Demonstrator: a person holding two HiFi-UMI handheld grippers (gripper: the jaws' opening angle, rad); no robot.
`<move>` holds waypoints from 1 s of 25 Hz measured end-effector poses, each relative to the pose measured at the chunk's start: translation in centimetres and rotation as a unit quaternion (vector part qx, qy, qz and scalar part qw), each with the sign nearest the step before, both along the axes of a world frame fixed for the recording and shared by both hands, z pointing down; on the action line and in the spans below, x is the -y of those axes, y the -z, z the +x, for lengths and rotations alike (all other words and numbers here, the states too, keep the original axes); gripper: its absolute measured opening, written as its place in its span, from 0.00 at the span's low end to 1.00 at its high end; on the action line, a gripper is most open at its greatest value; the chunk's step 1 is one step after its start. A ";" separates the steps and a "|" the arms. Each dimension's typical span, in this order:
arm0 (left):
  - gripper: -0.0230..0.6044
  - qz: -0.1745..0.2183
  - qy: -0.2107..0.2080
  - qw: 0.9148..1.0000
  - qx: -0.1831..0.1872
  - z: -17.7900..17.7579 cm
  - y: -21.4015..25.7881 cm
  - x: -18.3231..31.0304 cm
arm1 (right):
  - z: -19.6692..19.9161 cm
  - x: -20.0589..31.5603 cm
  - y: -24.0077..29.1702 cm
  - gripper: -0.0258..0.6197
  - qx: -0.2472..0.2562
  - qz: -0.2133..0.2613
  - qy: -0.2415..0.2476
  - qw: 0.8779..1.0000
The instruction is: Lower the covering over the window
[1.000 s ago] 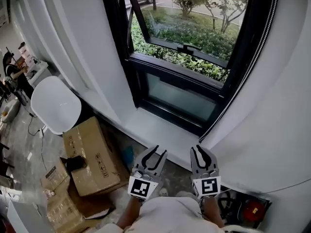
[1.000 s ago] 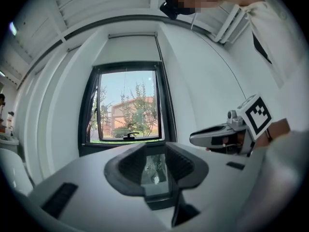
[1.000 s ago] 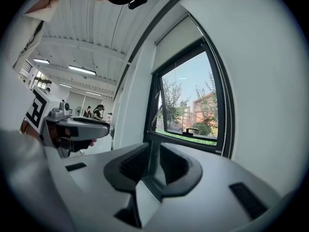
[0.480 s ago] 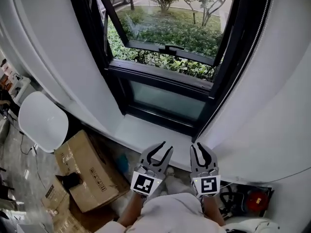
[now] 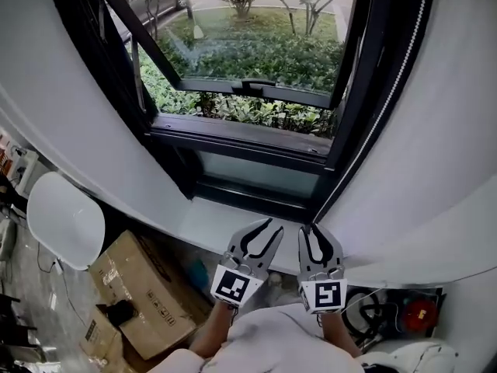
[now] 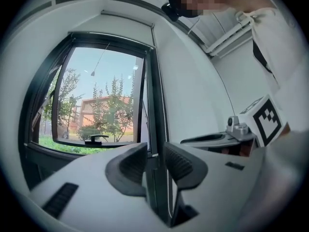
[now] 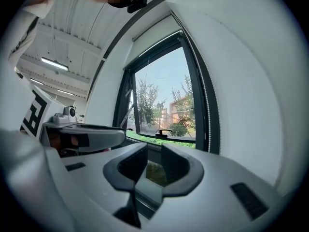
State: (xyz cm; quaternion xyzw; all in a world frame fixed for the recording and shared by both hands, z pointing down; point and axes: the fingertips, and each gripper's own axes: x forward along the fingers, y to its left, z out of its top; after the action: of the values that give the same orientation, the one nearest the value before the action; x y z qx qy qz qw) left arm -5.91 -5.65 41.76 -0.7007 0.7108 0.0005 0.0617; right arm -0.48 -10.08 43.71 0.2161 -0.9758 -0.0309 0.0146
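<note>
Bead cord (image 7: 208, 127) just ahead of R gripper (image 7: 153, 150), jaws mid-opening, empty.

Both grippers have drawn in toward the black-framed window (image 5: 256, 142), and its lower frame now sits closer above their tips. The left gripper (image 5: 273, 225) has swung toward the window's right jamb, so the gap to the right gripper (image 5: 309, 228) has about halved. The left jaws have just been closing a little and the right jaws opening, with nothing between either pair. The window fills more of the head view, and the brown cardboard box (image 5: 140, 294) has slid lower, away from the window's left corner.
</note>
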 end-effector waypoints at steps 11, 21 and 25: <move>0.22 -0.014 -0.051 0.999 0.010 -2.5 -0.1 7.3 | -2.4 5.4 0.5 0.17 -0.004 -0.009 -0.066 0.998; 0.22 -0.025 -0.138 0.990 0.020 -2.3 -1.9 12.7 | -2.5 8.4 -0.6 0.18 0.002 -0.020 -0.143 0.990; 0.22 -0.025 -0.195 0.980 0.014 -1.4 -2.5 14.7 | -1.8 9.3 -1.0 0.19 -0.006 -0.021 -0.197 0.980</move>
State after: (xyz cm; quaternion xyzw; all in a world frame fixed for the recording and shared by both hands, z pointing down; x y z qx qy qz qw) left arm -7.27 -20.39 44.21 -0.8273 0.5590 -0.0145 0.0529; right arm -2.30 -19.38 44.68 0.4037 -0.9143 -0.0079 0.0313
